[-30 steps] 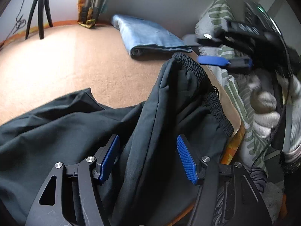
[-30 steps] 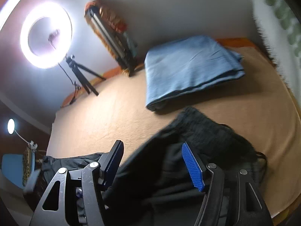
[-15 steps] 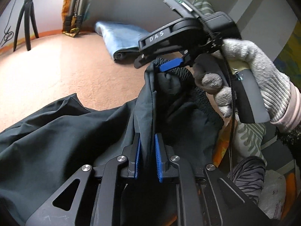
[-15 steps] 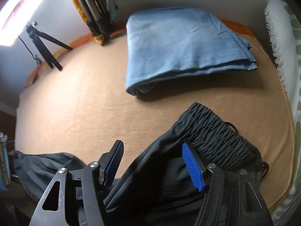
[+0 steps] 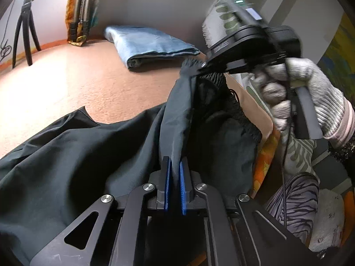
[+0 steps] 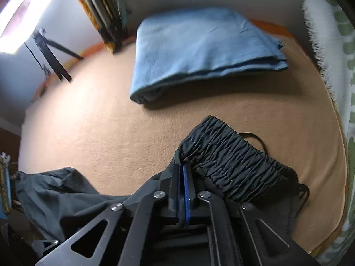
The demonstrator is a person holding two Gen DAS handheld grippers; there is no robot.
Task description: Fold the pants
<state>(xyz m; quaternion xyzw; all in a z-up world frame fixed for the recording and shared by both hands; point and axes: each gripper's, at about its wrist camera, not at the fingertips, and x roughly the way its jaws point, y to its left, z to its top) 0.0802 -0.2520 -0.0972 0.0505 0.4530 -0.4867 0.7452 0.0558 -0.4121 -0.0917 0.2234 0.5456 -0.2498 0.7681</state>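
My left gripper [image 5: 175, 173] is clamped down with dark fabric pinched between its blue pads. My right gripper [image 6: 183, 173] looks fully closed too, pointing steeply down, gripped in my gloved right hand [image 5: 306, 97].

pants [image 6: 233, 168] on bed [image 6: 111, 122] | folded blanket [image 6: 199, 48] behind | tripod [image 6: 51, 53] far left

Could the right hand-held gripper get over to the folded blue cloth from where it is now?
Probably not yet: the right hand-held gripper is shut on the dark pants. The tan surface up to the folded blue cloth is bare.
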